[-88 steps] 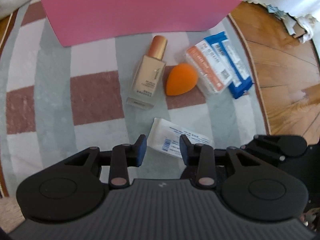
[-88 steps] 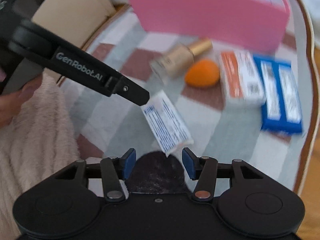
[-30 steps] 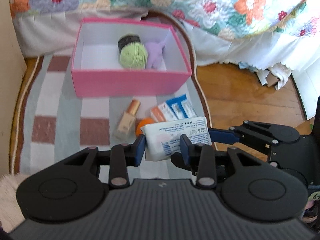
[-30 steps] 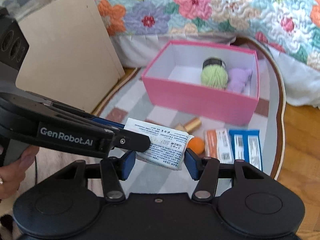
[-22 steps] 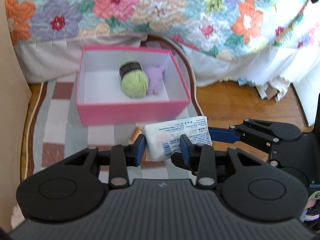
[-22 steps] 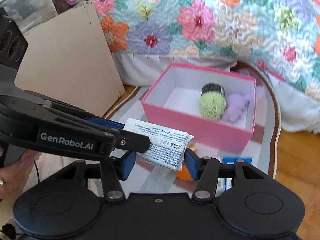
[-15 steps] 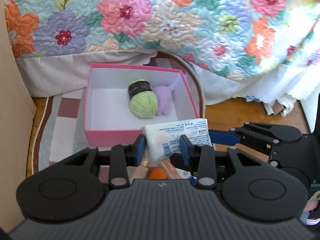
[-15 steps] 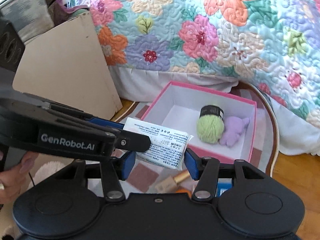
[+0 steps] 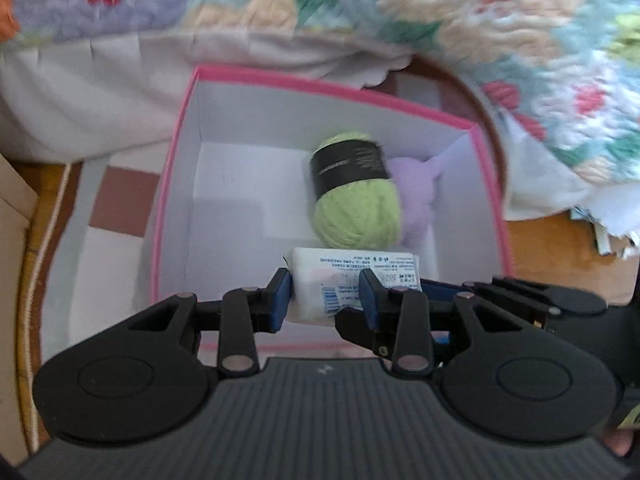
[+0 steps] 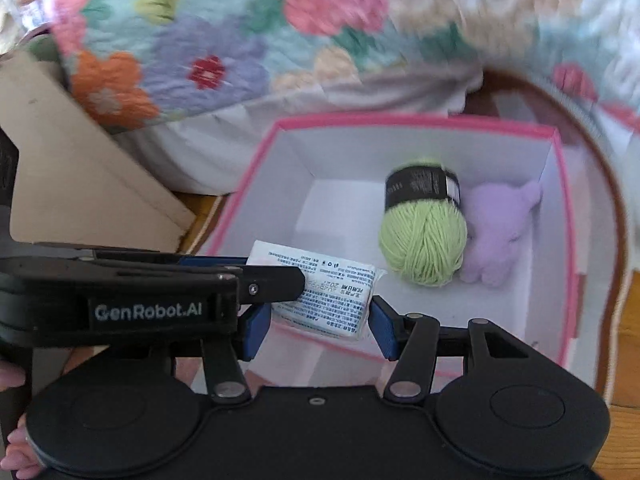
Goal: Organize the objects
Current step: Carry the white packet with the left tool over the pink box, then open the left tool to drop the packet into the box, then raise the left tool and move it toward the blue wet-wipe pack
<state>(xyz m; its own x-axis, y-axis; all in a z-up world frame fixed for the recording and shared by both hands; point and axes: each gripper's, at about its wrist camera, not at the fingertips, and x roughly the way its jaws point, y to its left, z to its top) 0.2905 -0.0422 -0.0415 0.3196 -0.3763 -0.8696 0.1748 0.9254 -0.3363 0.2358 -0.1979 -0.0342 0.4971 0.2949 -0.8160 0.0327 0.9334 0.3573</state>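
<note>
1. Clearly legible on the side of your left gripper (image 10: 280, 286), seen from the right wrist: "GenRobot.AI" in white on black.
2. Your white tissue packet (image 9: 352, 276) carries rows of small printed text and a blue barcode; the text is too fine to read.
3. On the green yarn ball (image 10: 424, 236) sits a black paper band with pale lettering, blurred beyond reading.
4. Your left gripper is clamped on the tissue packet, blue pads pressed against both of its sides.
5. Your right gripper (image 10: 318, 330) has its jaws spread wider than the packet's end; the near corner of the packet lies between them, and I cannot tell whether either pad touches it.
6. You hold the packet above the near wall of the pink box (image 9: 176, 184), over its white interior.
7. Inside, the yarn ball lies toward the far right corner, touching a lilac plush toy (image 10: 500, 228) by the right wall.
</note>
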